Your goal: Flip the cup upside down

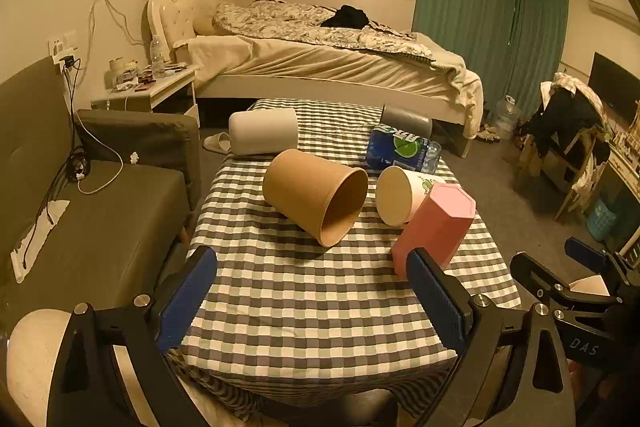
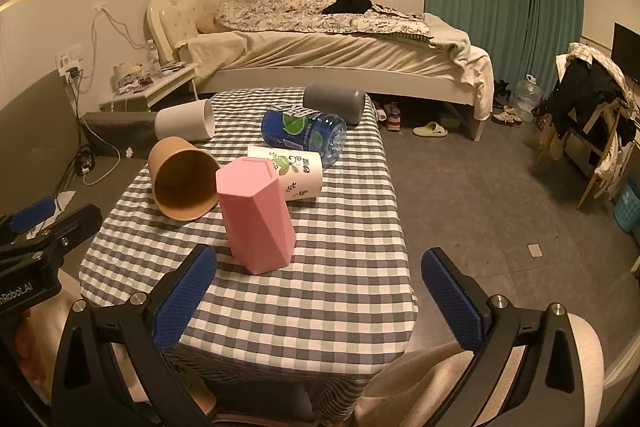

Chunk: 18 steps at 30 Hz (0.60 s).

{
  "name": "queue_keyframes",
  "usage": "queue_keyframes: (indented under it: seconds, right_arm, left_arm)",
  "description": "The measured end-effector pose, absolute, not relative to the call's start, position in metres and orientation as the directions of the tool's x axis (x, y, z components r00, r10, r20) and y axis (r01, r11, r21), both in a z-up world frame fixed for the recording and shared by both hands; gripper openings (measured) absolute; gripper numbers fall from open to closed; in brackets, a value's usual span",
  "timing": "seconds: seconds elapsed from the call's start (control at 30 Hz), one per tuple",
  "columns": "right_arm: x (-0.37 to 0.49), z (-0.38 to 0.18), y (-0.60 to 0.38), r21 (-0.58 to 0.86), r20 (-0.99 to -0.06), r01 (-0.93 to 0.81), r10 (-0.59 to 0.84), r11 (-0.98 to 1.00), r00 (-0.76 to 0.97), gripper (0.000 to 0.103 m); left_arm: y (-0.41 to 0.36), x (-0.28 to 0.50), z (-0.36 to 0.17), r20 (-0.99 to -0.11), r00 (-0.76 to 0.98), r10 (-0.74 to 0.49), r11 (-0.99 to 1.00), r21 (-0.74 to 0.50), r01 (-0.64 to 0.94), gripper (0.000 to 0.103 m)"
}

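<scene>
Both grippers, left (image 1: pixel 316 299) and right (image 2: pixel 320 301), held wide open, nothing gripped, pink cup (image 2: pixel 256 217) stood upside down near the checked table's (image 2: pixel 340 267) front edge

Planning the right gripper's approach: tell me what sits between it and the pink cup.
Nothing: only bare checked tablecloth lies between the open right gripper and the pink cup, shown in the right wrist view.

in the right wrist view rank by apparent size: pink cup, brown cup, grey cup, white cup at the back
1. pink cup, though it stands nearest
2. brown cup
3. white cup and grey cup: look alike, both far back
</scene>
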State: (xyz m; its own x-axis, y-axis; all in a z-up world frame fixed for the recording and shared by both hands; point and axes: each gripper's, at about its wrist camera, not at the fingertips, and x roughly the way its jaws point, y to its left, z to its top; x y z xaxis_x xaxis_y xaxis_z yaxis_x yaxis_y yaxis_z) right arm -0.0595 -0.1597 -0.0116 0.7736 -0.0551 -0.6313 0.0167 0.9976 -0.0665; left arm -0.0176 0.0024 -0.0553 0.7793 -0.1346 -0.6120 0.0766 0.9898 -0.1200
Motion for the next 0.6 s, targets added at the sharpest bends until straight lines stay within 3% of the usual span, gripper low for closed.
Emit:
queue_keyframes:
  seconds: [0.6]
  right_arm:
    - [-0.0597,-0.0140,-0.1585,-0.071,-0.637,0.018,-0.060,0.997,0.768,0.103]
  left_arm:
    - [0.0064,-0.0183,-0.0547,-0.606,0.789,-0.098,0.995,-0.088,0.056,0.099]
